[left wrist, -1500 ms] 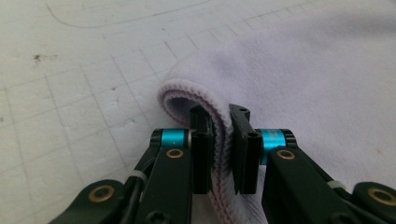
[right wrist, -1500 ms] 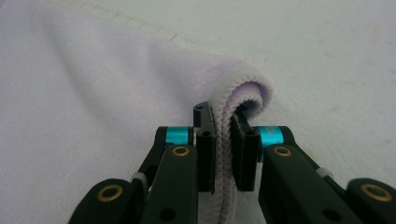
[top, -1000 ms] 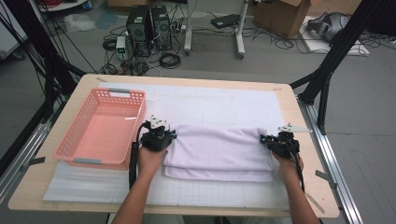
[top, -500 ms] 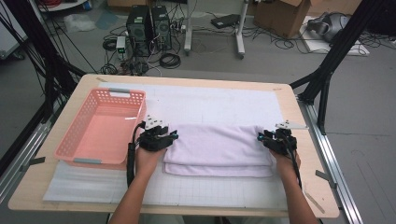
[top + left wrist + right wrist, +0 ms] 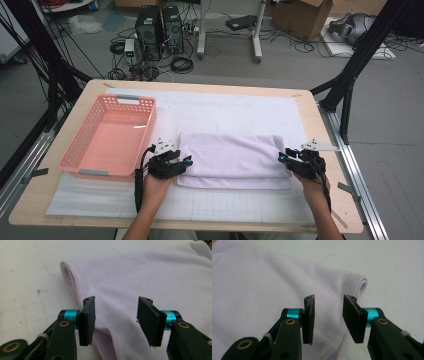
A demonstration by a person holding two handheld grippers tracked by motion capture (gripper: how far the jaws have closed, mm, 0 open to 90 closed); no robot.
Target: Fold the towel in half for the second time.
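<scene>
1. Where the table (image 5: 320, 200) reaches its left side, a pink basket (image 5: 107, 136) stands on the white mat (image 5: 235, 112), holding nothing; its near rim sits just left of the left gripper.
2. Left gripper (image 5: 186, 163): at the left end of the towel, held in a hand (image 5: 155, 187) whose forearm is cut off by the bottom edge. In the left gripper view (image 5: 115, 315) the jaws stand apart with towel fabric behind the gap and no pad pressing on it; nothing is gripped. Jaws have just been opening; a second ago they were closed at the towel's left edge.
3. Lilac towel (image 5: 232, 160): folded into a long band, lying flat on the mat mid-table, between the two grippers. Layered edges show along the near side and at the folded left end (image 5: 68, 277); the number of layers is hard to make out. Compared with a second ago the band sits a little farther from the person and looks neater along its near edge.
4. Right gripper (image 5: 281, 159): at the right end of the towel, hand and cable partly hidden behind its body. The right gripper view (image 5: 329, 315) shows the jaws parted, less widely than the left pair, above the towel's rounded corner (image 5: 362, 285), holding nothing. Jaws have just been opening; earlier they were shut on that end.
5. Background floor: computer cases (image 5: 157, 25), cables and a cardboard box (image 5: 302, 15), partly cut off at the top edge.
</scene>
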